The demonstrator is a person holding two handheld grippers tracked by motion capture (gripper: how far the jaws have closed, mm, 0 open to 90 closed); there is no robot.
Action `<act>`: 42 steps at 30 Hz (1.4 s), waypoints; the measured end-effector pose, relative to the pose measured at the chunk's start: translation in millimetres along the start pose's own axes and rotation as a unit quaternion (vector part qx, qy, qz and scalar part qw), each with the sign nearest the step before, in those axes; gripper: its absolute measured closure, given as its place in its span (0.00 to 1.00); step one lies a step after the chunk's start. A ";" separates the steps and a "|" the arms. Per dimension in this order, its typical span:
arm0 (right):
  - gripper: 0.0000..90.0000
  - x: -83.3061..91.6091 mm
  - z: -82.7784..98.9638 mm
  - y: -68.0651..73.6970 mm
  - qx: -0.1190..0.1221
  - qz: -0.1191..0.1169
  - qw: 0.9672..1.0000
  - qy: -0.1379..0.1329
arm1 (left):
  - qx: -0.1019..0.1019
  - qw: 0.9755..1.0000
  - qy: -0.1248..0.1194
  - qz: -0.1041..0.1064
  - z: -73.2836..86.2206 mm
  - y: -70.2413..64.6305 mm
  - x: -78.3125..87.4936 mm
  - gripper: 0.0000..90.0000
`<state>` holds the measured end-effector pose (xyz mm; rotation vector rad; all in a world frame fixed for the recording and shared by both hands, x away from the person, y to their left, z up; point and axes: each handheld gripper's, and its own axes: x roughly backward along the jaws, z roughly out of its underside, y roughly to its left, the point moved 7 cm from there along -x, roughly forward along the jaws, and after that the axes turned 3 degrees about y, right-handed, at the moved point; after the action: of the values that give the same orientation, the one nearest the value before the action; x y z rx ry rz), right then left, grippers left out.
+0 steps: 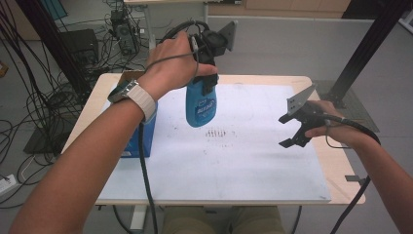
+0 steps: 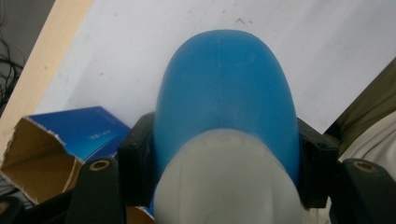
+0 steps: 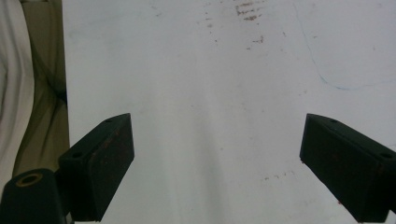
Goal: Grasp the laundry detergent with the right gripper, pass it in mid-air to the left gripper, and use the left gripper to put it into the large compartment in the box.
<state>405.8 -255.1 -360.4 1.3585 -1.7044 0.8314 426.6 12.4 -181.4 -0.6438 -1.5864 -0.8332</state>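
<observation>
bottle (image 1: 200, 108): blue plastic, rounded base, white printed label on the side, whitish cap end (image 2: 227, 184)
state: lifted, off the table, hanging in the air
pose: near upright, cap end up, rounded base down
grip: clamped at the upper part between the black jaws of the left gripper (image 1: 208, 73), pads pressing both sides
position: above the white mat (image 1: 243, 165), toward its far-left area, just right of the blue carton (image 1: 141, 139)
carton: blue outside, brown cardboard inside, top torn open, stands at the mat's left edge
</observation>
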 end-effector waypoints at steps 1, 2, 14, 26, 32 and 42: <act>0.11 0.0 0.6 -1.2 -0.001 0.001 1.000 -0.001 | 0.008 1.000 0.001 -0.001 0.5 2.2 1.9 0.41; 0.11 0.1 1.1 -1.8 -0.003 0.001 1.000 -0.001 | 0.015 1.000 0.001 -0.003 1.1 5.0 4.3 0.41; 0.11 -0.1 0.4 -9.2 -0.002 0.003 1.000 -0.001 | 0.095 0.995 0.026 -0.021 14.9 39.6 28.1 0.41; 0.11 -0.1 -5.0 -13.3 0.003 0.002 1.000 0.002 | 0.167 0.985 0.025 -0.028 31.6 62.4 45.8 0.41; 0.12 0.1 -3.2 -15.2 0.005 0.003 1.000 0.005 | 0.208 0.977 0.021 -0.033 40.2 75.1 50.4 0.41; 0.12 -0.3 0.3 -18.7 0.002 0.002 1.000 0.005 | 0.270 0.961 0.024 -0.046 60.5 101.0 53.3 0.41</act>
<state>424.0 -259.2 -360.4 1.3508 -1.6996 0.8423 461.0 118.9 -116.8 -0.1563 -1.7105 -0.4404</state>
